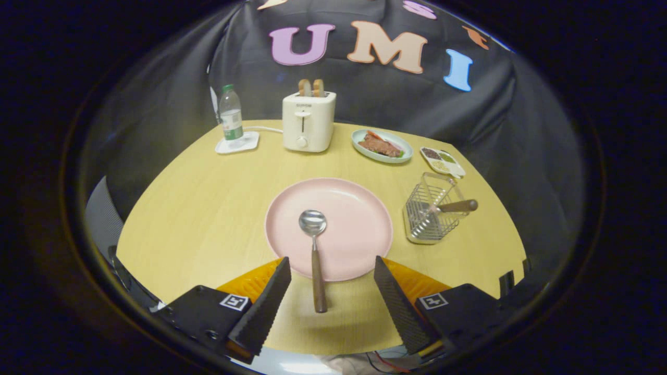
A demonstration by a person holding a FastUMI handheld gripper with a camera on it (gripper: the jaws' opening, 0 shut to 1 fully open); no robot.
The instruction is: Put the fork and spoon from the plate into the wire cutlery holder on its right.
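Looking at the fingers: we hold the gripper (332,291) spread wide and gripping nothing, its two fingers flanking the near rim of the plate and the spoon's handle.
Spoon: the metal spoon with a dark wooden handle (315,255) lies with its bowl on the round pink plate (359,229) and its handle running over the near rim onto the pale yellow wooden table (198,208), between our fingers.
Fork: a wooden-handled utensil (454,207), which we take to be the fork, already leans in the holder, handle tilted out toward the far right; its head is hidden by the wires.
Holder: the square wire cutlery holder (430,216) stands just right of the plate and contains that one utensil.
Grip risk: the handle end hangs past the rim, so closing on it off-centre could, we judge, pivot the spoon or let it slip.
Plate risk: our fingertips sit close to the rim; dropping lower could nudge the plate.
Drop-in risk: the holder looks light, and the leaning utensil crosses its opening, so the spoon might snag it or tip the holder.
Other containers: the white toaster (308,121) holds two bread slices; the pale green plate (382,145) carries food; the small divided tray (443,161) has fillings we cannot identify; the clear plastic bottle (231,114) stands on a white coaster (237,142).
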